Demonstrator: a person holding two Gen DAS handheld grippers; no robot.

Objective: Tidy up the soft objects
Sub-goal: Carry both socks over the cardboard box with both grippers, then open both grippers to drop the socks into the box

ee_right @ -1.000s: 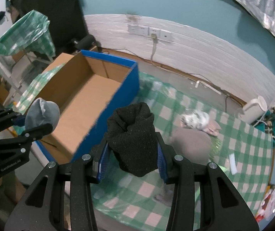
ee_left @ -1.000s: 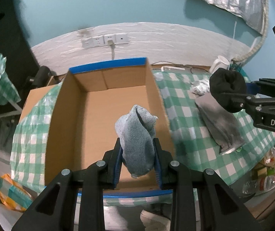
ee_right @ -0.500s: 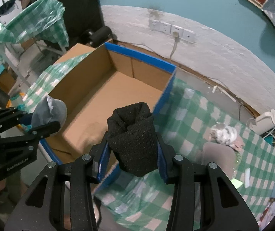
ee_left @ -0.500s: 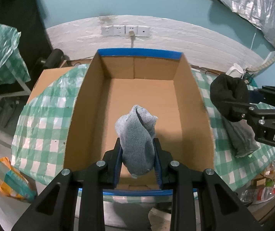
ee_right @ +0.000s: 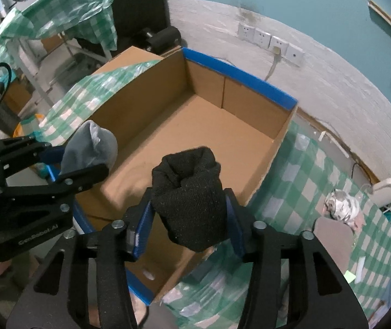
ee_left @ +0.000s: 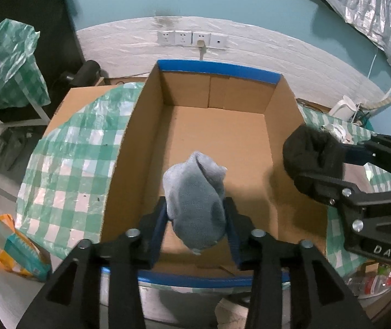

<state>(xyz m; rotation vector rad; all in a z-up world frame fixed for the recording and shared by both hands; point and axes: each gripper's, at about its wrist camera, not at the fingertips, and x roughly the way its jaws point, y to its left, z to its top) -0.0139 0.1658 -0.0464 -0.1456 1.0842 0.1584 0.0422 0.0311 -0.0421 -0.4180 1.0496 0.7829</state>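
My left gripper (ee_left: 195,219) is shut on a rolled grey-blue sock (ee_left: 196,200) and holds it above the near end of an open cardboard box (ee_left: 217,126) with blue-taped rims. My right gripper (ee_right: 188,213) is shut on a rolled black sock (ee_right: 188,189) above the box's near right wall. The black sock (ee_left: 309,155) also shows at the right of the left wrist view. The grey-blue sock (ee_right: 90,146) shows at the left of the right wrist view. The box (ee_right: 195,137) holds nothing that I can see.
The box stands on a table with a green checked cloth (ee_left: 69,159). To the right lie a flat grey cloth (ee_right: 332,238) and a crumpled white-grey piece (ee_right: 342,205). A white kettle (ee_right: 387,192) stands at the far right. A wall with sockets (ee_left: 192,38) is behind.
Both grippers have moved left over the box with their socks. The black sock has come from over the table to the box's right wall. Both stay shut.
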